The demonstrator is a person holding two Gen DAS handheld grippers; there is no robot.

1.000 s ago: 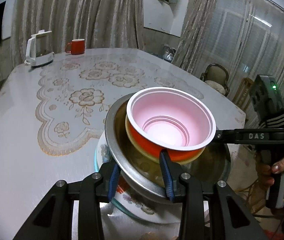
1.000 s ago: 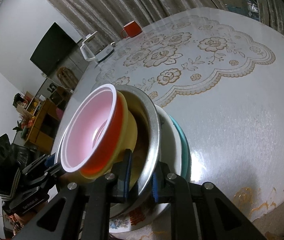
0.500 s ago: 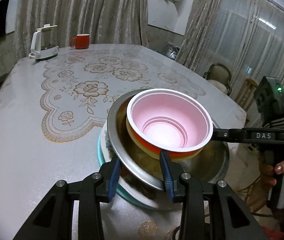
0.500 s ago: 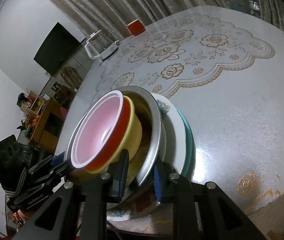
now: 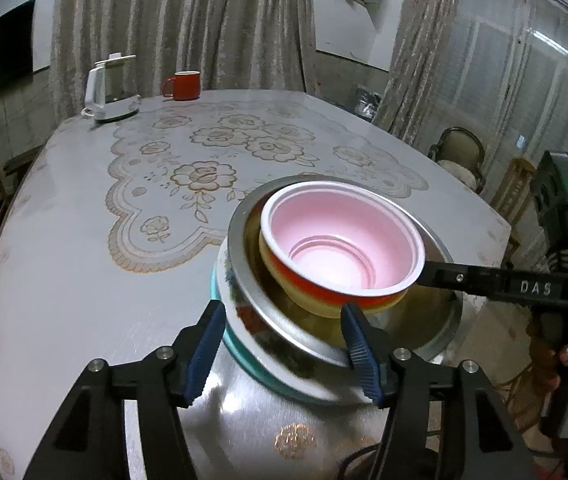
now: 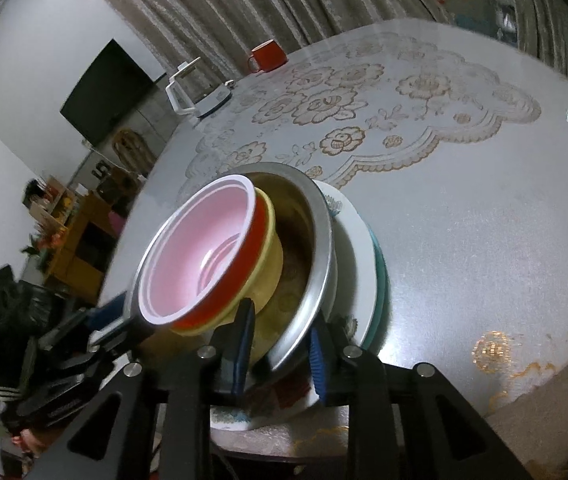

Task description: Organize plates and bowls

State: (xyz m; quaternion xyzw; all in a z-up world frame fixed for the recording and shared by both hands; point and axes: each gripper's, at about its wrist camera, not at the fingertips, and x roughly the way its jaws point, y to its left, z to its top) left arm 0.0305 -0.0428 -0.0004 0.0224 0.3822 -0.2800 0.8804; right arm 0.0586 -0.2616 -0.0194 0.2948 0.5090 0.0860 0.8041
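Stack of plates and bowls sits at the near edge of the table (image 5: 84,280): pink bowl (image 5: 340,240) in a yellow bowl (image 6: 272,264), inside the steel bowl (image 5: 244,240), on a white plate (image 6: 358,256) over a teal plate (image 5: 220,300). You're letting go, so back both tools straight out, level, without nudging the steel rim. Left gripper (image 5: 284,344): jaws opening, wide, pads clear of the rim between them. Right gripper (image 6: 280,344): jaws opening, narrow gap, steel rim between; can't tell if the pads touch it.
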